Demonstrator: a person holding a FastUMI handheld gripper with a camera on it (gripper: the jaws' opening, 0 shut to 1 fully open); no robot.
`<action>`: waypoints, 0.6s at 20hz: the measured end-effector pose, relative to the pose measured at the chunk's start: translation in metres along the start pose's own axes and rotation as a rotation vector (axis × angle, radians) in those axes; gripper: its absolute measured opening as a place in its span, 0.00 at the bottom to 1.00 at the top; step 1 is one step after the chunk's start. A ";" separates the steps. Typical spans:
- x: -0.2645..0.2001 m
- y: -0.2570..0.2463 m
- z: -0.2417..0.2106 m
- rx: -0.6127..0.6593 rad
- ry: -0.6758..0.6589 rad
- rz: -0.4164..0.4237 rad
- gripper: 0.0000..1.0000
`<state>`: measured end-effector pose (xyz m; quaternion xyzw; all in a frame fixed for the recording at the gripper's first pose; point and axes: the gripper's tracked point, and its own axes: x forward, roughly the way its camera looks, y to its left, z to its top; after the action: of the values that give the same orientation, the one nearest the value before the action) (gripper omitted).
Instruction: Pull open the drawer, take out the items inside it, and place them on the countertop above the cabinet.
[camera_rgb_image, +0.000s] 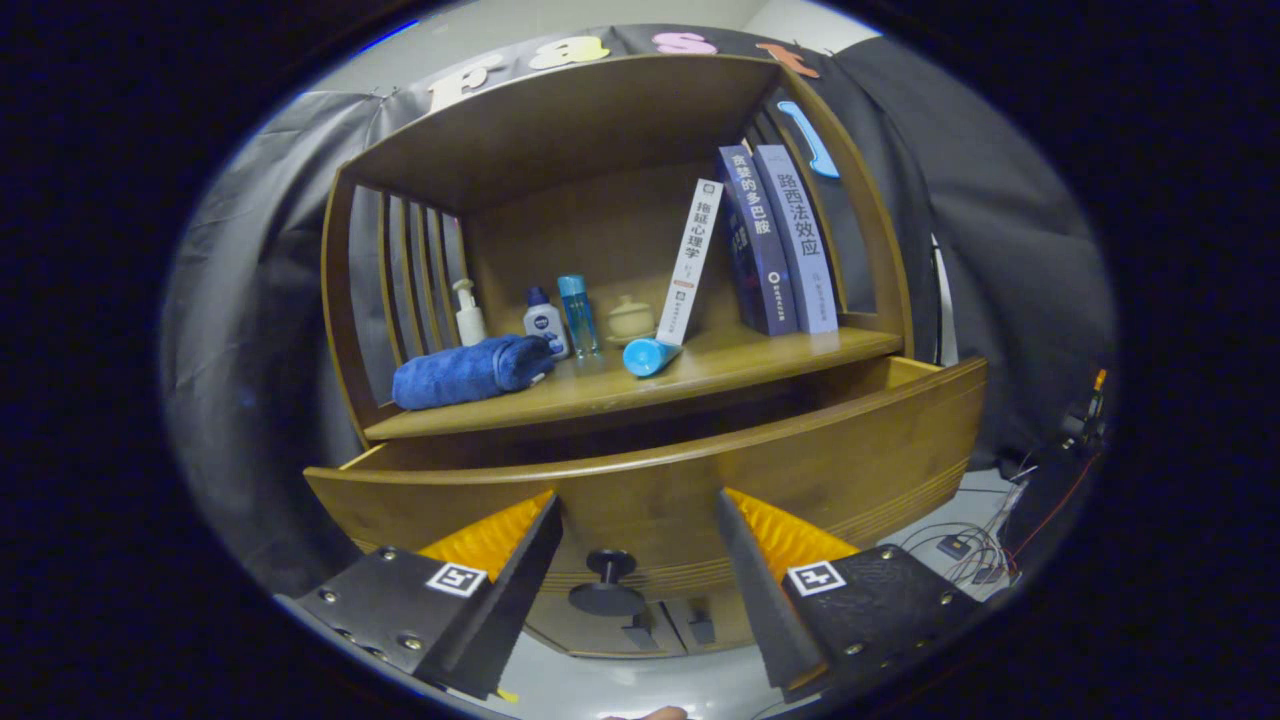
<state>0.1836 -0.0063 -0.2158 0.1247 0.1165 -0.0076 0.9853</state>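
Black cloth hangs behind a wooden cabinet (620, 300) in the booth. Nearest, the gripper (637, 520) has its fingers (520, 560) spread wide, holding nothing, with the drawer's round knob (607, 580) in the gap between them, just ahead and seemingly untouched. Beyond, the drawer (650, 480) stands pulled out, its front edge level with the fingertips; its inside is hidden from this angle. Above it, the bench (700, 375) carries a rolled blue towel (470, 370), small bottles (560, 318), a blue tube (650, 355) lying down and leaning books (770, 240), with bare wood along its front edge.
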 end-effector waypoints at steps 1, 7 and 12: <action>0.006 0.000 0.000 0.003 0.001 -0.001 0.93; 0.040 0.004 0.004 -0.004 0.023 -0.005 0.93; 0.055 0.005 0.006 0.017 0.023 -0.004 0.93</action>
<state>0.2386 -0.0019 -0.2211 0.1331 0.1282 -0.0089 0.9827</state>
